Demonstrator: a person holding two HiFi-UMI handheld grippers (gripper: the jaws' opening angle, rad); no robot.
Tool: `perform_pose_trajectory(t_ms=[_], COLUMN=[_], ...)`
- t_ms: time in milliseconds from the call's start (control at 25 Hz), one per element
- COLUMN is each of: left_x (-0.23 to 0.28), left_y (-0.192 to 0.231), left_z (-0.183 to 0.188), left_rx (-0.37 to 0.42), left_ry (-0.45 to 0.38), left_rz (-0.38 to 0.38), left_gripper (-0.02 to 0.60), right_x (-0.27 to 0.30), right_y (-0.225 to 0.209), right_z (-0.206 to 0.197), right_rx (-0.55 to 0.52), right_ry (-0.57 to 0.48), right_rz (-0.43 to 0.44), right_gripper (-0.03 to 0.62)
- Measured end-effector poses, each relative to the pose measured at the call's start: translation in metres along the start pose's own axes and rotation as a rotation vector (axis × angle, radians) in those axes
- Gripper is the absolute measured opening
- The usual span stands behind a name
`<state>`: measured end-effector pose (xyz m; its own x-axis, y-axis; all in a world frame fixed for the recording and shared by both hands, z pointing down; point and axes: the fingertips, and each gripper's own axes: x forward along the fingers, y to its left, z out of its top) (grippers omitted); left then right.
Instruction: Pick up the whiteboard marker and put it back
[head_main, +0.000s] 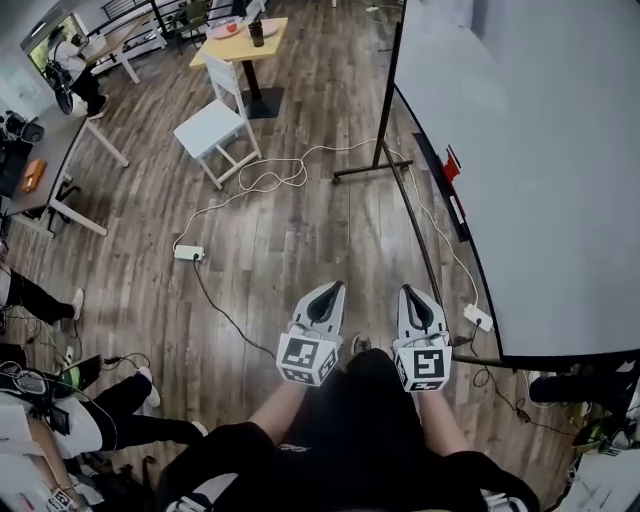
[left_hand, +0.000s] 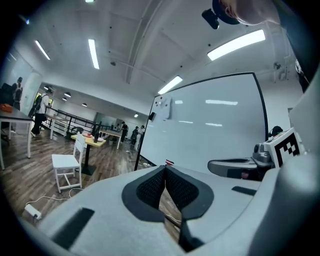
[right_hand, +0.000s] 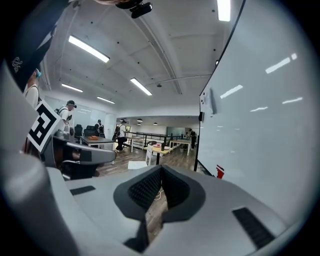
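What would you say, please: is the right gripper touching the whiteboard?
Apart. The head view shows a strip of wooden floor between the right gripper and the lower edge of the whiteboard; the gripper's jaws are shut and empty.

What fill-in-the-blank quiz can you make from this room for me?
The left gripper and right gripper both have their jaws ___, holding nothing.
The large white whiteboard stands on the person's ___ side.
The small square table near the white wooden chair has a ___ top.
Missing words: shut; right; yellow.
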<state>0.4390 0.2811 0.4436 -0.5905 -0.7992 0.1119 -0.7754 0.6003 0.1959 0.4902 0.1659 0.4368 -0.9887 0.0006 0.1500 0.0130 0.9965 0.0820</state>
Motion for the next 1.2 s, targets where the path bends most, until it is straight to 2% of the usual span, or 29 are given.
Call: perform_pose_trajectory(t_ms=[240, 560, 760, 840, 920, 1040, 1200], left_x=[0.047, 0.146, 0.199, 0.22, 0.239, 0.264, 0.297], left_y=[0.007, 0.031, 0.028, 0.024, 0.012, -0.007, -0.02], left_z=[-0.008, 0.031, 0.012, 0.0, -0.01, -0.022, -0.057], left_rx=[-0.016, 0.066, 0.121, 0.101, 0.082, 0.105, 0.172], left_ry=[0.026, 0.049, 0.187, 0.216, 0.246, 0.297, 0.44], left_rz=[-0.023, -0.04, -0.08, -0.088, -0.127, -0.211, -0.311], left_gripper=[0.008, 0.008, 0.008, 0.008, 0.008, 0.008, 0.008], right_x=[0.043, 0.123, 0.143, 0.151, 0.15, 0.148, 0.149], right_y=[-0.036, -0.089, -0.125, -0.145, -0.165, -0.188, -0.218], right_z=[-0.01, 0.01, -0.006, -0.021, -0.035, -0.052, -0.077], right_rx=[0.005, -0.007, 0.01, 0.007, 0.012, 0.016, -0.019], right_ry=[0.03, 0.007, 0.069, 0.12, 0.172, 0.229, 0.325], right_rz=[-0.017, 0.012, 0.022, 0.01, -0.022, -0.084, -0.191], right_gripper=[0.003, 0.003, 0.003, 0.003, 0.003, 0.003, 0.003])
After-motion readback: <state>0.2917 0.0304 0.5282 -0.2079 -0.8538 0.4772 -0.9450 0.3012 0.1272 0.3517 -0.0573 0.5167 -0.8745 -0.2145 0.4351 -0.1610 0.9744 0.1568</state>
